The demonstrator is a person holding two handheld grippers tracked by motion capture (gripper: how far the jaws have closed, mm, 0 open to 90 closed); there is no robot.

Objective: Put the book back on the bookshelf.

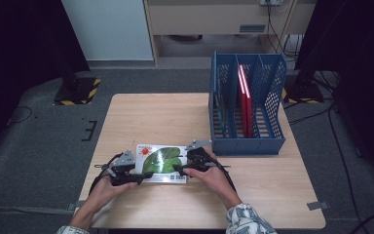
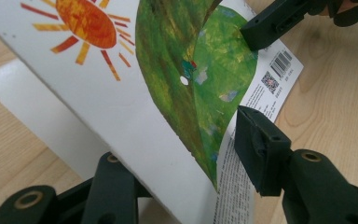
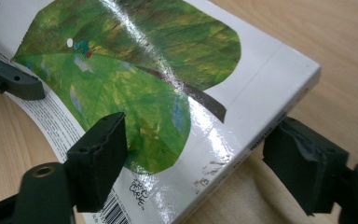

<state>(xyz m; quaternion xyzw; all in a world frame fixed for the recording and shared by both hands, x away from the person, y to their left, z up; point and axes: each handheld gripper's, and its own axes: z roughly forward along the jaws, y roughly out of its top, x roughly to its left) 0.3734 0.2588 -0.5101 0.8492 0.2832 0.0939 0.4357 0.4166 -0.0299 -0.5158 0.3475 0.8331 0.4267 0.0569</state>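
Observation:
A picture book [image 1: 161,161] with a green leaf and an orange sun on its white cover lies near the table's front edge. My left gripper [image 1: 139,176] is shut on its near left edge. In the left gripper view one jaw sits under the book [image 2: 121,93] and the other presses on the cover, so my left gripper [image 2: 184,154] holds that side lifted off the wood. My right gripper [image 1: 180,168] is at the book's right end. In the right gripper view my right gripper [image 3: 198,144] straddles a corner of the book [image 3: 135,70], with its jaws apart and a gap beside the spine.
A blue perforated file rack [image 1: 246,141] stands at the table's right back, with red books [image 1: 245,97] upright in a middle slot. The wooden table [image 1: 175,117] extends behind the book. A person's forearms come in from the bottom edge.

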